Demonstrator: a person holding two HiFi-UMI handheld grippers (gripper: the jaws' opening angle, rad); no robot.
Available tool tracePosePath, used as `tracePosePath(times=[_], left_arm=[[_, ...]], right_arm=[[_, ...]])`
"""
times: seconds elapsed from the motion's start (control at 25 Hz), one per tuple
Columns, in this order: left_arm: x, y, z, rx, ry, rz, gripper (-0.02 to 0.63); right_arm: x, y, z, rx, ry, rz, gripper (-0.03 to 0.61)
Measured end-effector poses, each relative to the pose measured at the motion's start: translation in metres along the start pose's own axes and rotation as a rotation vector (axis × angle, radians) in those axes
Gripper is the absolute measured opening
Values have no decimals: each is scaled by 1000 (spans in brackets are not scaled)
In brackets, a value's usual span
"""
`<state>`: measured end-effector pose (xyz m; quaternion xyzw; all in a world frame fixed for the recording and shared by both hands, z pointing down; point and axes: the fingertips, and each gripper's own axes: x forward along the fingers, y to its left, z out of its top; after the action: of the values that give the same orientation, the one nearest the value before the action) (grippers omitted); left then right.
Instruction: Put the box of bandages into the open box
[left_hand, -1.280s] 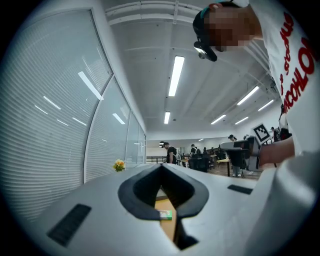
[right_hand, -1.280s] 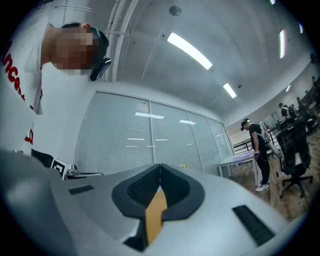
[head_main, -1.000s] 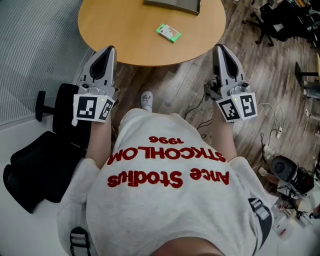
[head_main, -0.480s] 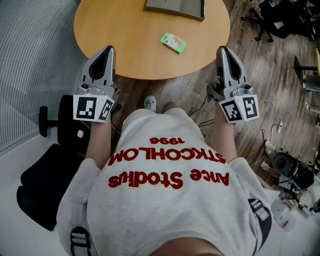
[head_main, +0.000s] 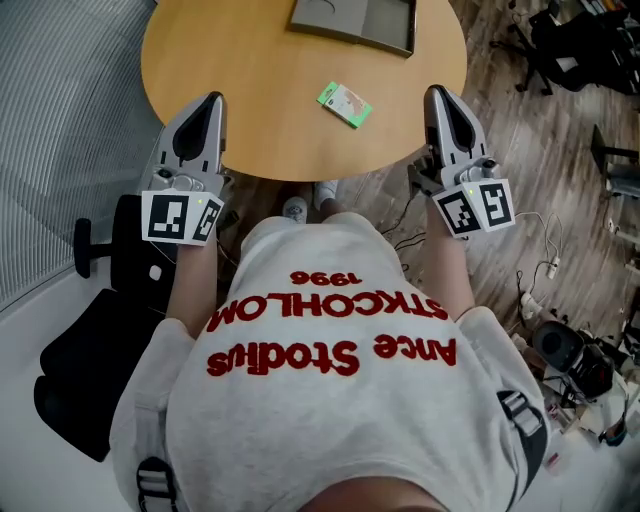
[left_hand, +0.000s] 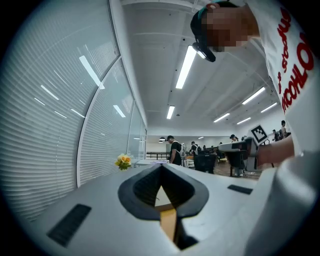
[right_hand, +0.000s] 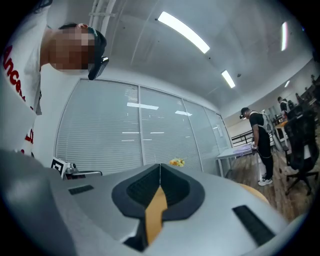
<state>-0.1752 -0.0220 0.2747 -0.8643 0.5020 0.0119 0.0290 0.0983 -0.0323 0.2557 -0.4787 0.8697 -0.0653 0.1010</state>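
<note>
Wood-plank floor (head_main: 540, 150) on the right side, grey carpet (head_main: 60, 110) on the left; open-plan office with a glass partition and blinds (left_hand: 60, 125) and ceiling strip lights (left_hand: 186, 66).

1. Table (head_main: 240, 80): round, light wood top, seen from above.
2. Box of bandages (head_main: 344, 104): small, green, lying flat on the table towards its near edge. It sits between the two grippers and closer to the right one, touching neither.
3. Open box (head_main: 355, 22): flat, grey-brown, at the far side of the table and partly cut off by the top of the head view. It lies apart from the box of bandages.
4. Left hand-held gripper (head_main: 211, 98): tip over the near left rim of the table. Jaws closed together, nothing between them.
5. Right hand-held gripper (head_main: 437, 92): tip at the near right rim of the table. Jaws closed together, nothing between them.
6. Person: grey shirt with red lettering (head_main: 330, 390), standing at the table's near edge, one gripper in each hand. A shoe (head_main: 293, 208) shows just below the rim.
7. Black office chair (head_main: 95, 350): on the floor at the person's left.
8. Cables and small devices (head_main: 565, 350): on the floor at the person's right.
9. Yellow flowers (left_hand: 123, 161): by the partition, far off in the left gripper view.
</note>
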Motion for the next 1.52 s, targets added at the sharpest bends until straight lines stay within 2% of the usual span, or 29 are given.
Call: tracePosePath(times=[0.32, 0.52, 0.76, 1.0, 1.28, 1.52], left_arm=[[55, 17, 14, 24, -38, 108, -2], [78, 19, 14, 12, -47, 168, -2], [95, 28, 14, 18, -37, 207, -2], [114, 39, 14, 27, -35, 183, -2], [125, 51, 3, 8, -38, 163, -2], [129, 54, -20, -19, 8, 153, -2]], right_arm=[[63, -46, 24, -18, -23, 129, 8], [95, -78, 30, 3, -32, 177, 8], [120, -87, 22, 24, -5, 206, 8], [131, -88, 14, 45, 16, 192, 8], [144, -80, 2, 16, 42, 202, 8], [147, -67, -37, 0, 154, 220, 9]])
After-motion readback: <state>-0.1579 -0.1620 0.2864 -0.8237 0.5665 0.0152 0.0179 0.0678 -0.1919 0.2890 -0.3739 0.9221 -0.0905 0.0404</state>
